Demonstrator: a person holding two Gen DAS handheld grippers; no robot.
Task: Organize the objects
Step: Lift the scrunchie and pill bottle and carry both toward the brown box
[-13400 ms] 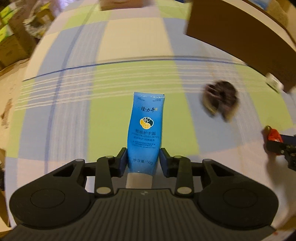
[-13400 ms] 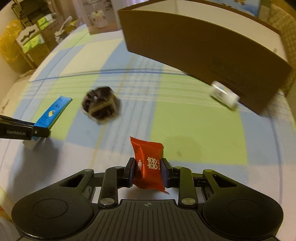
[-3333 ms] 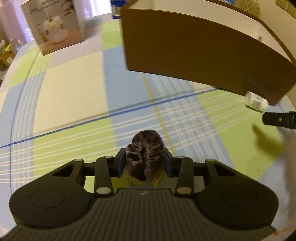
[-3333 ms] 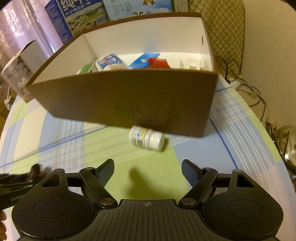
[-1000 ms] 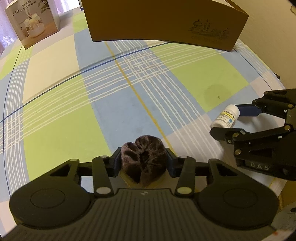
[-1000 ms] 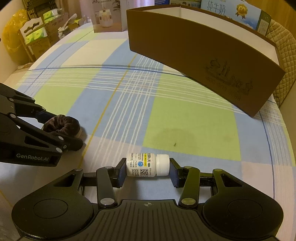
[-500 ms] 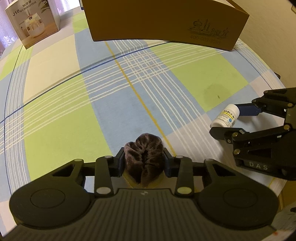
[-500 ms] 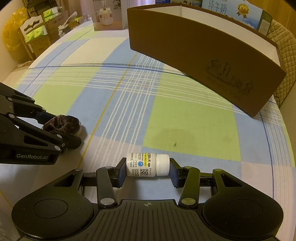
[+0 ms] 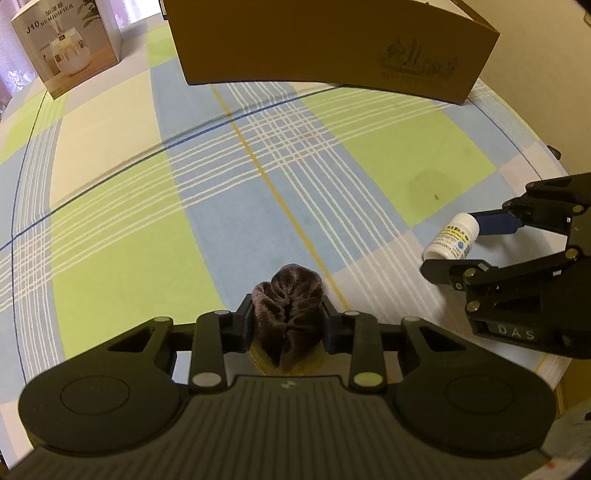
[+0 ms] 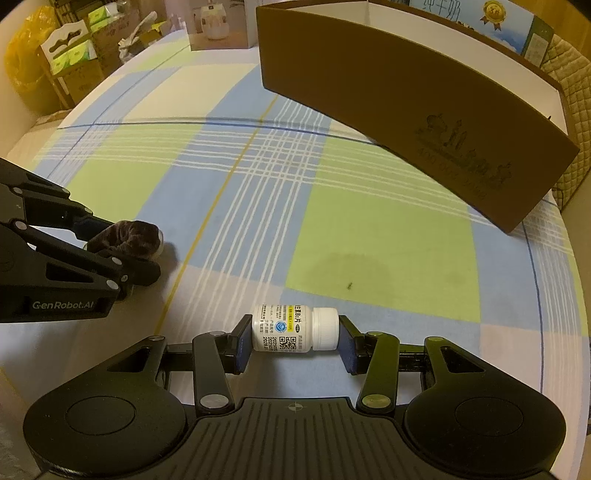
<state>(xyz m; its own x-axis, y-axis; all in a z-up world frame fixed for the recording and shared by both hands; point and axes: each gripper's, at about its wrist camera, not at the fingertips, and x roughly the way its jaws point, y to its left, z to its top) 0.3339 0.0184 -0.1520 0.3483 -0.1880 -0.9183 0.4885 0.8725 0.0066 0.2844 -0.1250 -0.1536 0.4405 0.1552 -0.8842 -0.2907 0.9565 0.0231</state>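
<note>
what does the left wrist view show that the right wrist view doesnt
Only the left wrist view shows the humidifier box's front up close and how the left gripper pinches the brown scrunchie. Only the right wrist view shows the pill bottle's label, the tissue boxes off the table, and the milk carton. Both show the brown cardboard box, the plaid tablecloth, and the right gripper holding the pill bottle.

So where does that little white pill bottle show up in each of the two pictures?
Left wrist view: the small white plastic pill bottle is at the right edge, lying sideways between the right tongs.
Right wrist view: it sits low in the centre, gripped end to end.
Shared landmark: the big brown cardboard box at the far end of the checked cloth.
</note>
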